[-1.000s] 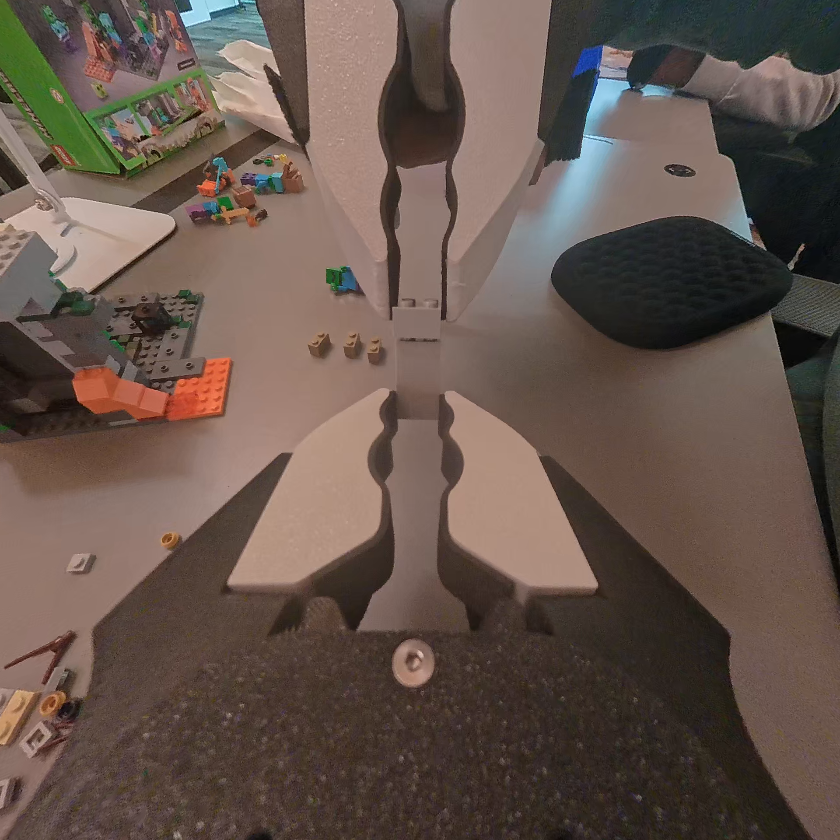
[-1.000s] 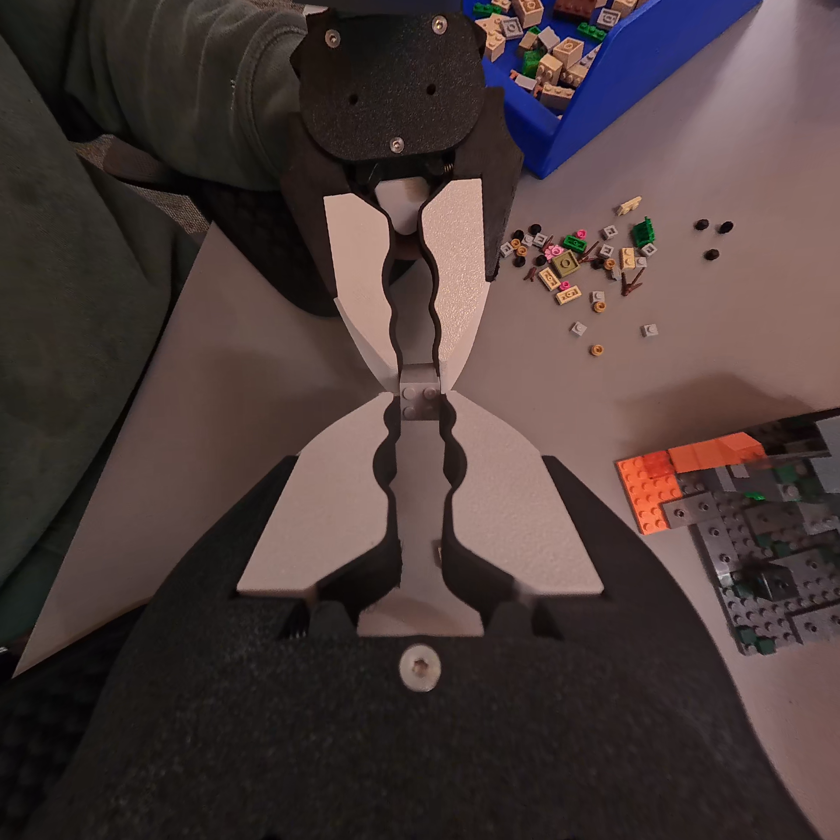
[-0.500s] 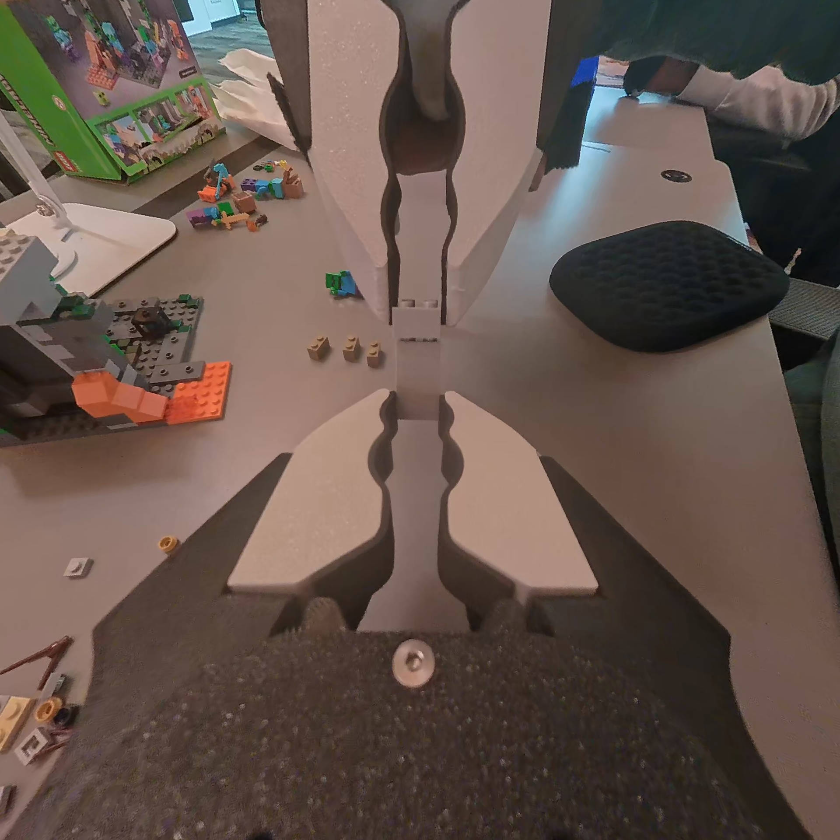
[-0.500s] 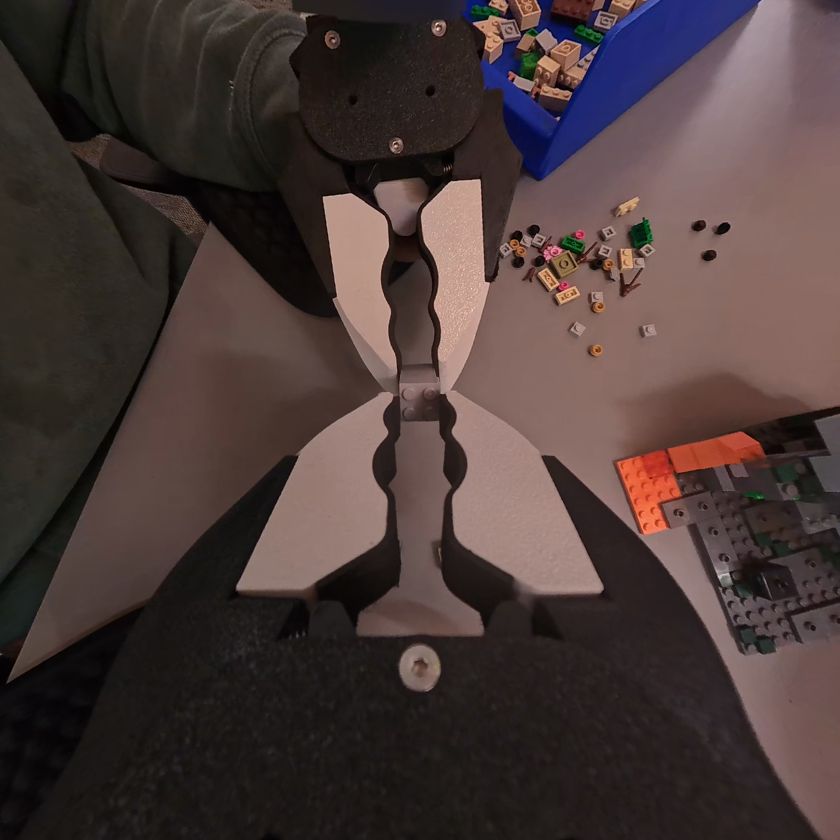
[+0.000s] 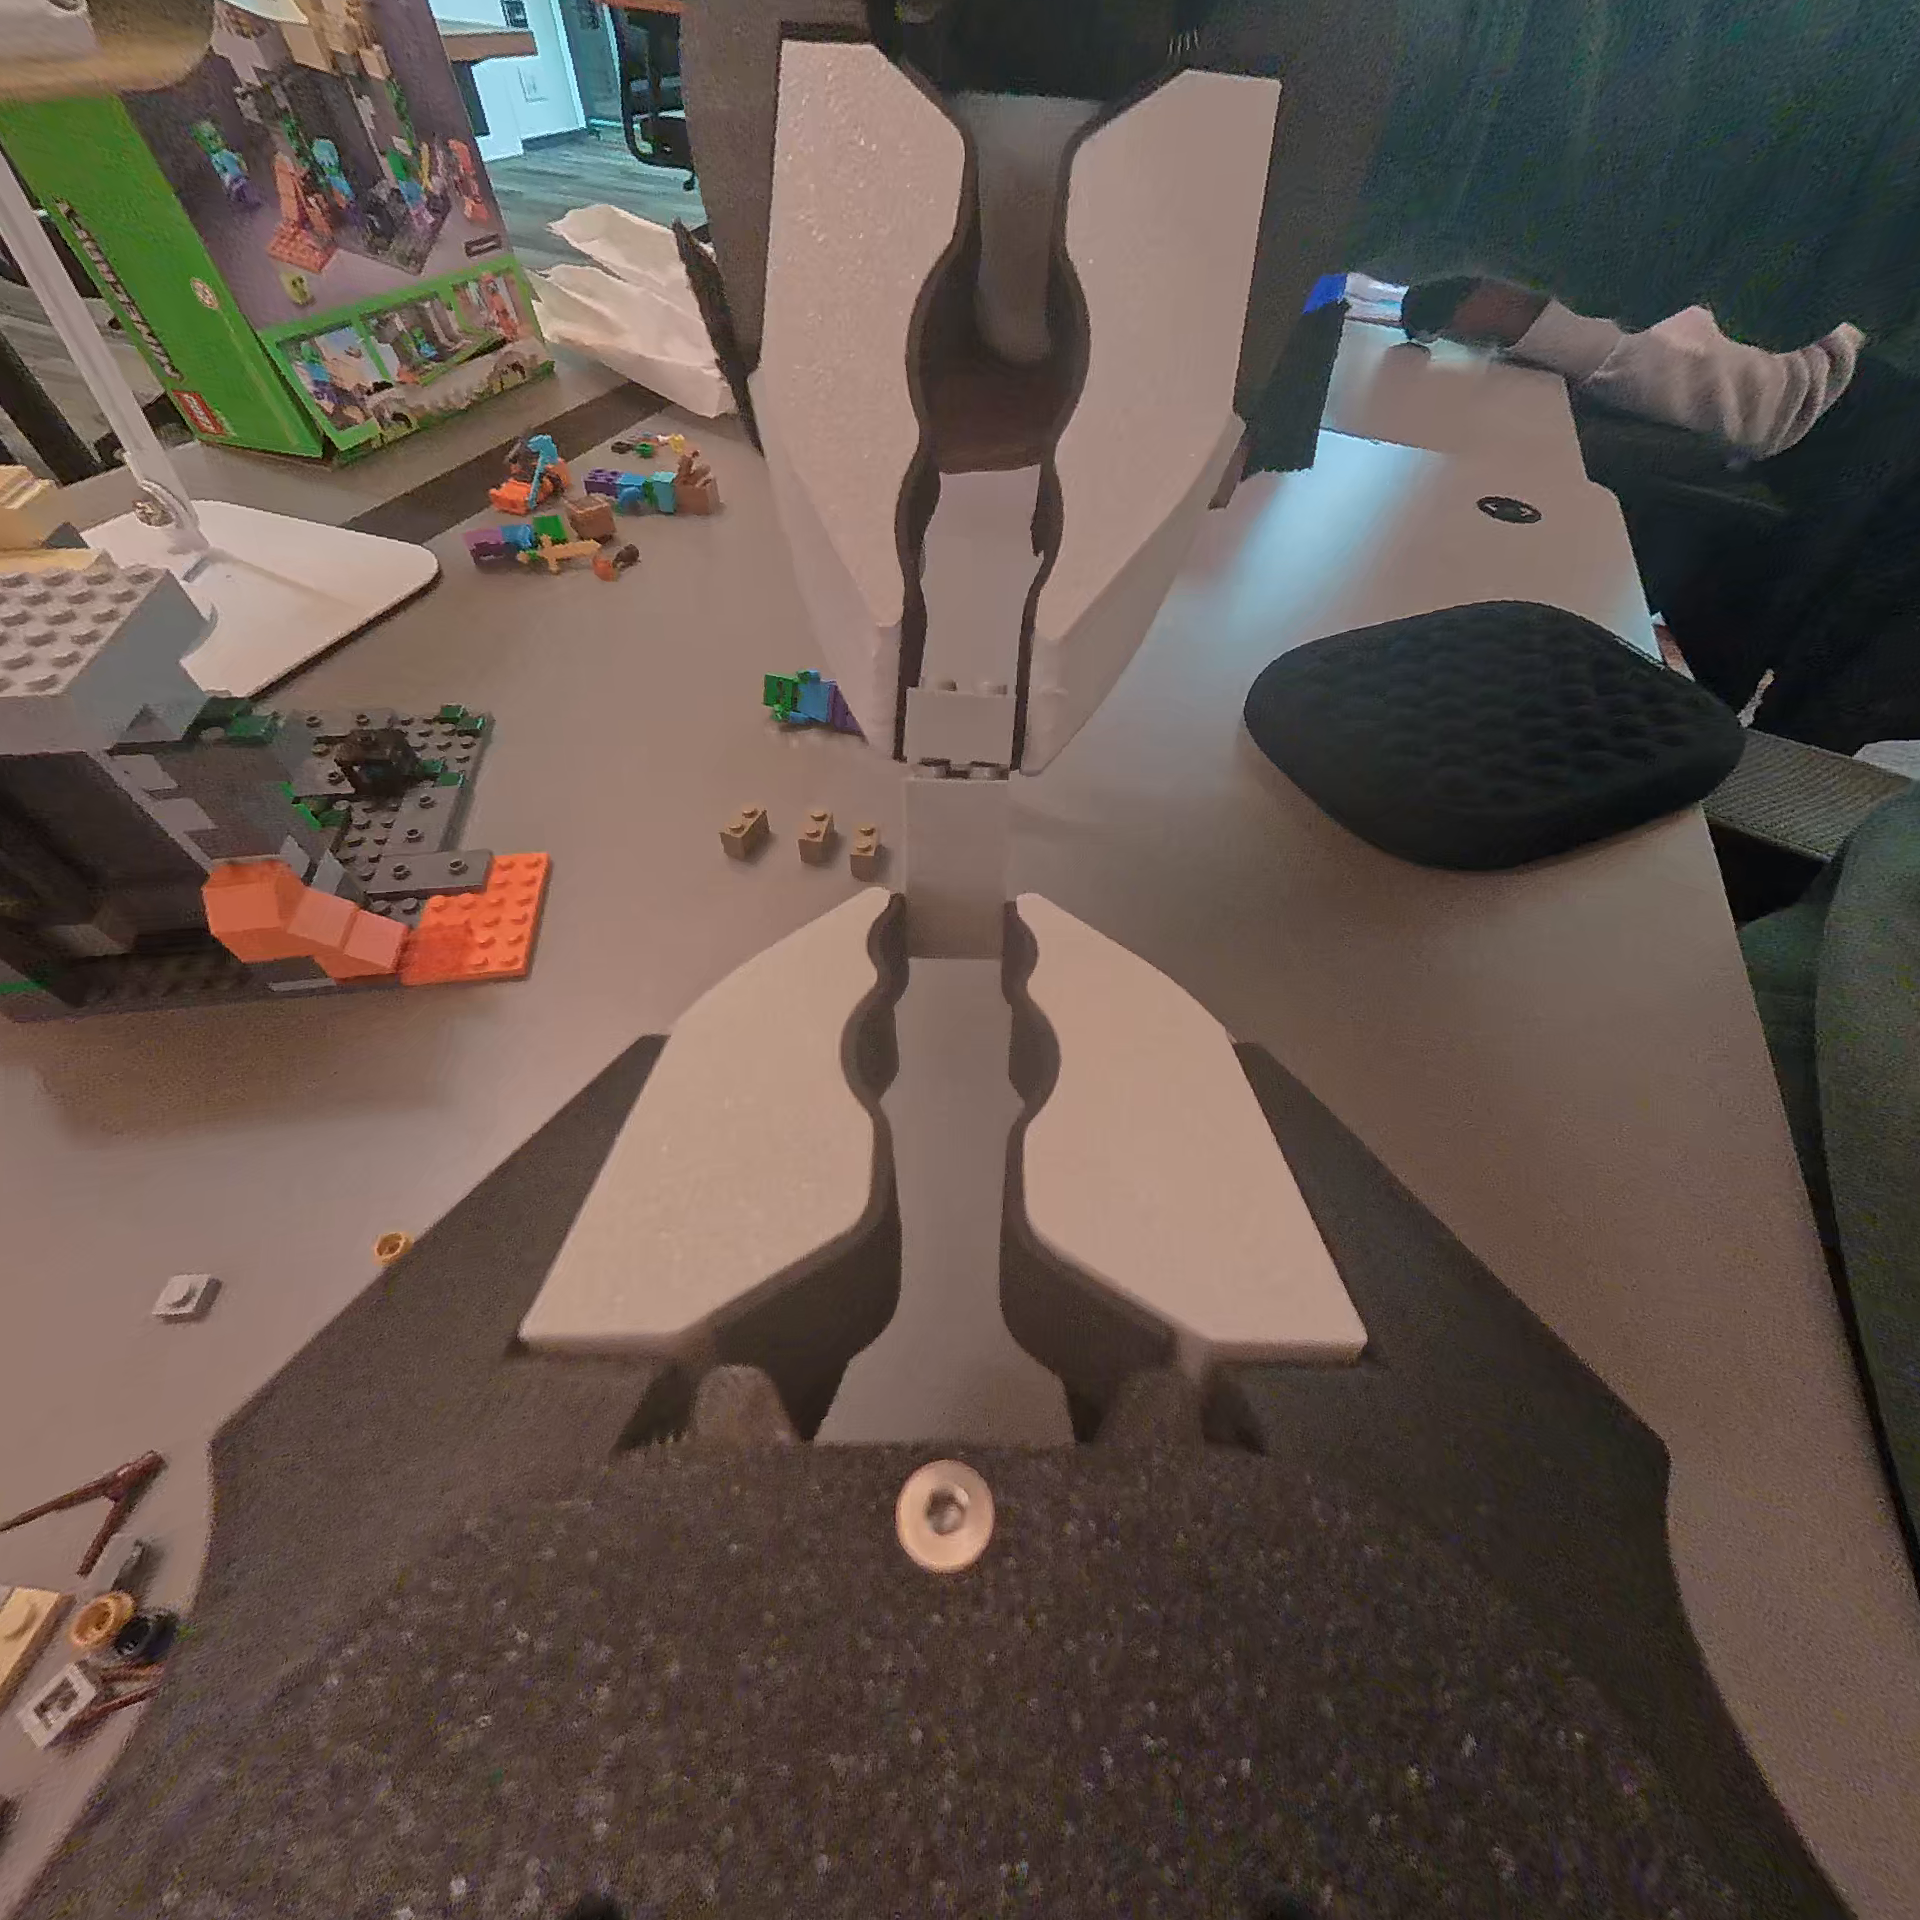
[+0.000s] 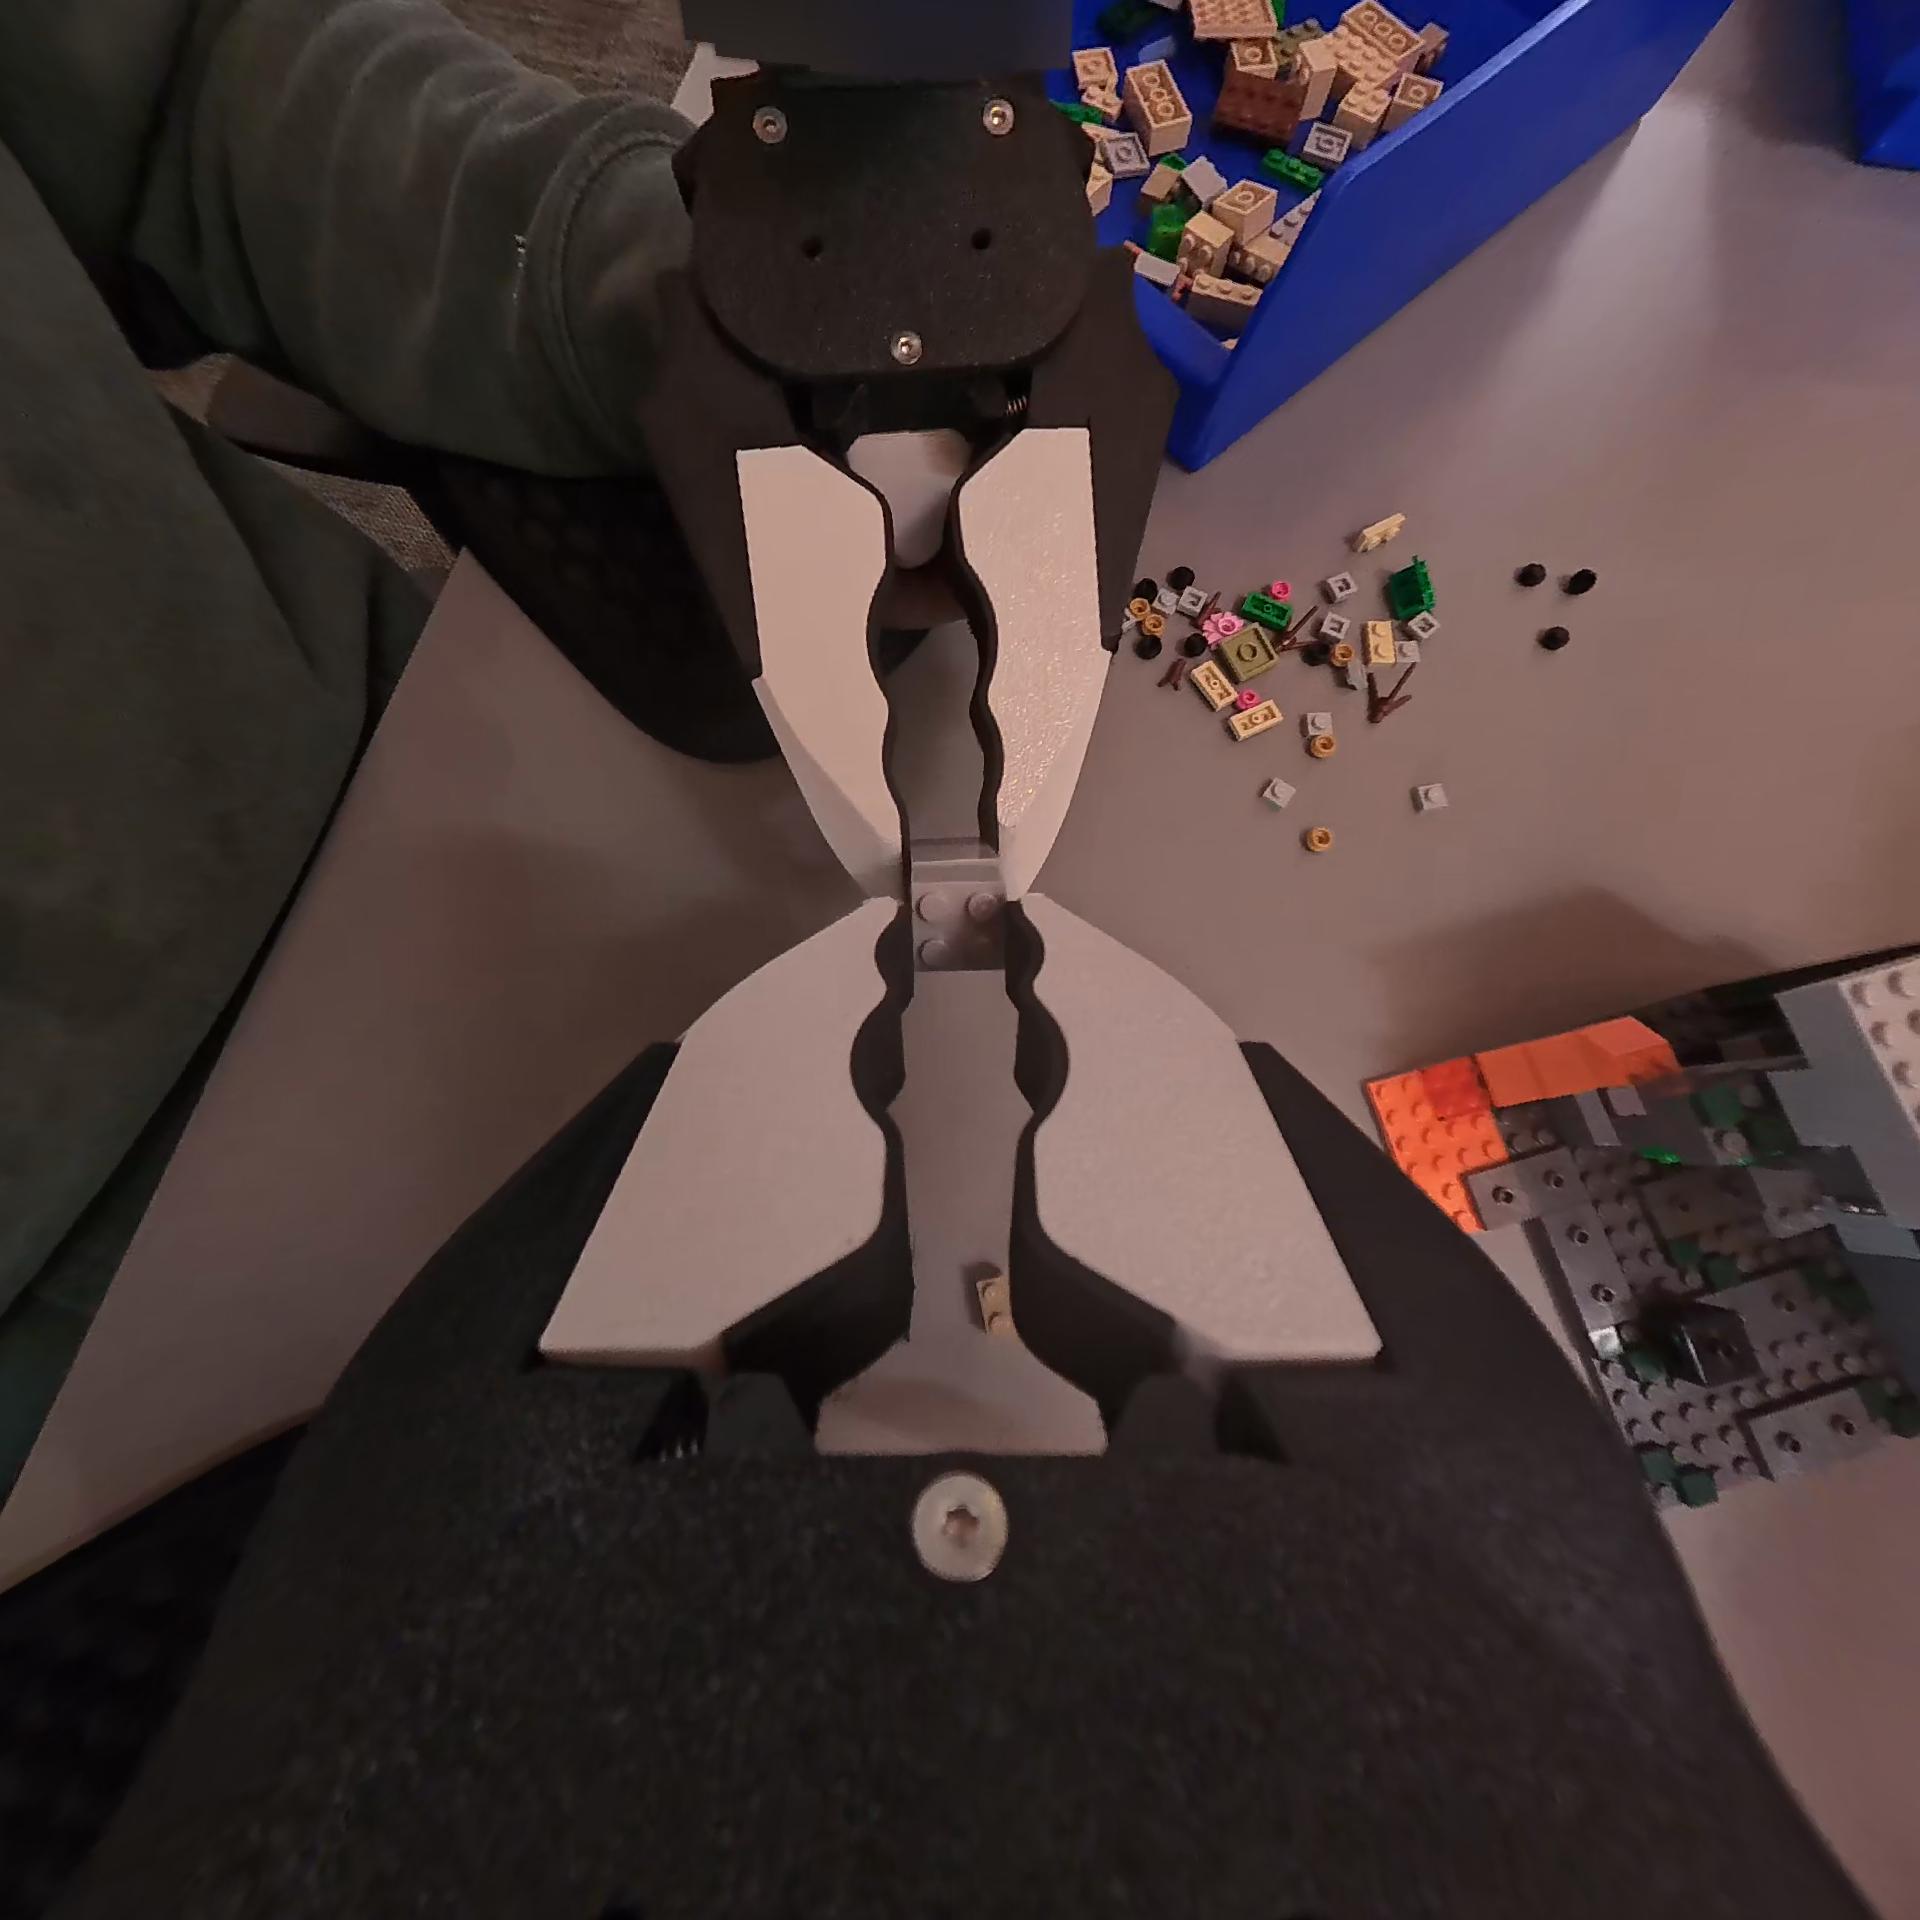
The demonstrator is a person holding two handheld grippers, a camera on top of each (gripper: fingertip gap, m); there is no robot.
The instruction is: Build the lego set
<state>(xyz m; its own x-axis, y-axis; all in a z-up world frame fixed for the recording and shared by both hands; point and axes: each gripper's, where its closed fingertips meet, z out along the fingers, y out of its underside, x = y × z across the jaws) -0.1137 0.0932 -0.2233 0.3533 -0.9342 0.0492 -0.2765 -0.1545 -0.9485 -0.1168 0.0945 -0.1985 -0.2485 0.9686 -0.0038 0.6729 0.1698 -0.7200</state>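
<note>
Not much has moved; the left gripper [image 5: 956,914] stays clamped on a grey brick [image 5: 956,862], the right gripper [image 6: 958,935] on a second grey brick [image 5: 958,724], tip to tip above the table [image 5: 1299,1039]; studs [image 5: 961,770] now peek out between them, so they look slightly apart.

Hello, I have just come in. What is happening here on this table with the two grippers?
A person holds two grippers tip to tip above the grey table. The left gripper is closed on a tall light grey brick, and the right gripper on a smaller light grey brick. The bricks meet end to end, studs showing at the joint. Nearby lie three tan bricks, a partly built grey and orange model and a blue bin of bricks.
</note>
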